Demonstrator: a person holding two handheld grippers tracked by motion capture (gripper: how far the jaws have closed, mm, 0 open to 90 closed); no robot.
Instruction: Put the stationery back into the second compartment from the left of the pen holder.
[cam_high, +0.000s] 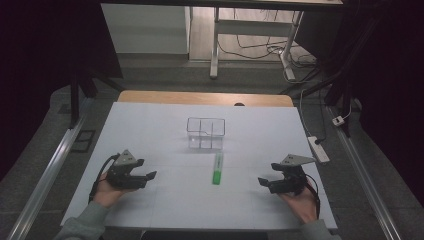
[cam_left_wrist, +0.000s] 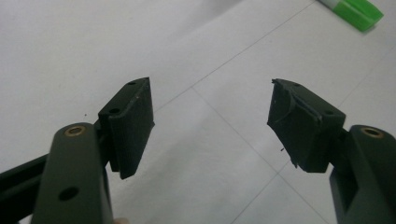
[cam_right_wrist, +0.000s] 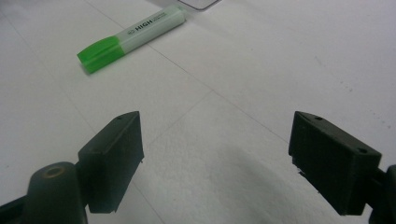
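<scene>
Resting both hands on the white bench (cam_high: 150, 130), you are holding the left tool (cam_high: 150, 176) and the right tool (cam_high: 264, 182) low near the front edge, well apart from each other. Both tools are released: in the left gripper view the jaws are standing wide with bare bench between them, and in the right gripper view the gap is just as wide and just as empty.

By the look of it, the work is sitting at its very start. The green highlighter (cam_high: 217, 169) is lying flat on the bench between your two tools, nearer the right one, and neither tool is touching it. Just beyond it, the clear plastic organiser (cam_high: 205, 133) is standing with its compartments showing nothing inside, as far as the high view lets you tell. If the marker is meant for that box, then the reach, the grasp, the lift and the drop are all lying ahead.

The highlighter's long axis is running nearly straight away from you, front to back on the bench, tilting only a little. Its bright green cap (cam_right_wrist: 99, 54) is pointing back toward you, and the paler barrel end (cam_right_wrist: 175, 15), with the word HIGH printed along it, is pointing at the organiser and lying just short of its near wall. In the left gripper view the green cap (cam_left_wrist: 357, 11) is peeking in at the top right corner.
</scene>
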